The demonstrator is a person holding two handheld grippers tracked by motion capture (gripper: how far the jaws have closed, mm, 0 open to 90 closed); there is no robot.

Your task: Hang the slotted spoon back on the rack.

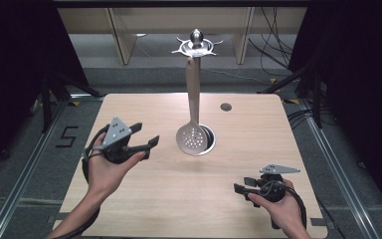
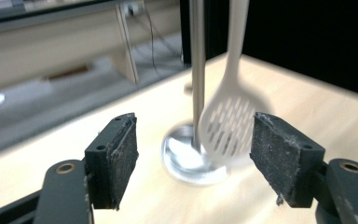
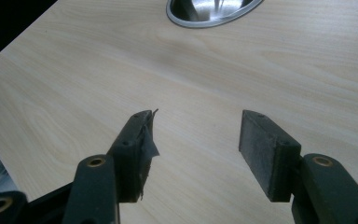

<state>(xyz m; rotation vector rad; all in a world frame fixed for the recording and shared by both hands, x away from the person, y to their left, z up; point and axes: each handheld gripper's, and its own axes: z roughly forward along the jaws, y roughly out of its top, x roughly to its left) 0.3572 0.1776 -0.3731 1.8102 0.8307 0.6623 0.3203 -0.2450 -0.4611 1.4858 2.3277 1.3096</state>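
Note:
A slotted metal spoon (image 1: 193,138) hangs by its handle from the hooked crown (image 1: 196,46) of a metal stand in the middle of the wooden table (image 1: 258,149). Its perforated head hangs just above the stand's round base (image 1: 210,141). My left gripper (image 1: 148,133) is held to the left of the spoon, open and with nothing in it. In the left gripper view the spoon (image 2: 226,123), the pole (image 2: 196,70) and the base (image 2: 186,163) lie beyond the spread pads (image 2: 121,154). My right gripper (image 1: 240,184) hovers open and empty over the front right of the table, and its own view shows the base (image 3: 209,11) farther off.
A small round grommet (image 1: 226,106) sits in the tabletop at the back right. Beyond the far edge are wooden frame legs (image 1: 122,40) and loose cables (image 1: 273,45). A "5" is marked on the floor (image 1: 68,135) to the left.

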